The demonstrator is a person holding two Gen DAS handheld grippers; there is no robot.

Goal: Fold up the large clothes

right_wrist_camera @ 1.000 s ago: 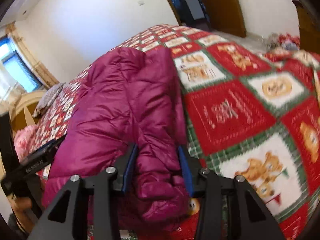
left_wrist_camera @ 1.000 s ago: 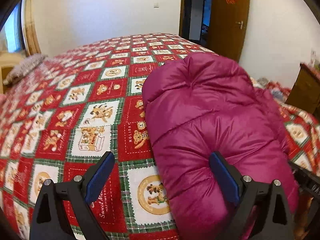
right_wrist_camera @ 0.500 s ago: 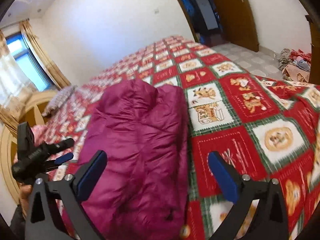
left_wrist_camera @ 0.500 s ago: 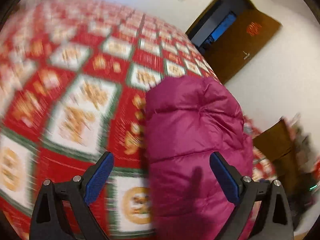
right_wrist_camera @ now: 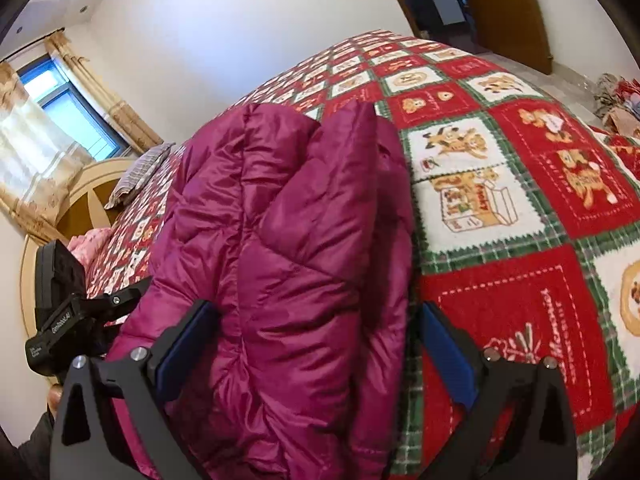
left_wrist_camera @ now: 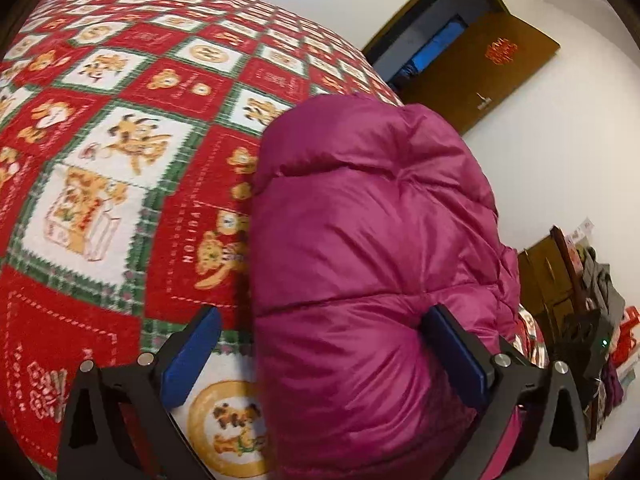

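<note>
left gripper (left_wrist_camera: 320, 354) jaws opening, spread wide, one pad over the magenta down jacket (left_wrist_camera: 372, 264), gripping nothing. right gripper (right_wrist_camera: 316, 348) released, straddling the jacket's near end. jacket lies folded on the bedspread (left_wrist_camera: 120, 160).

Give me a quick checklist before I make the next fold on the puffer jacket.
1. Magenta puffer jacket lying on the quilt, bundled lengthwise: ok.
2. Left gripper free of fabric, jaws opening, jacket between them: ok.
3. Right gripper jaws wide, pads not pressing the jacket: ok.
4. Bare quilt beside the jacket for folding: ok.
5. Sleeves tucked inside the bundle: cannot tell.
6. Jacket's near end fully on the bed: cannot tell.
</note>
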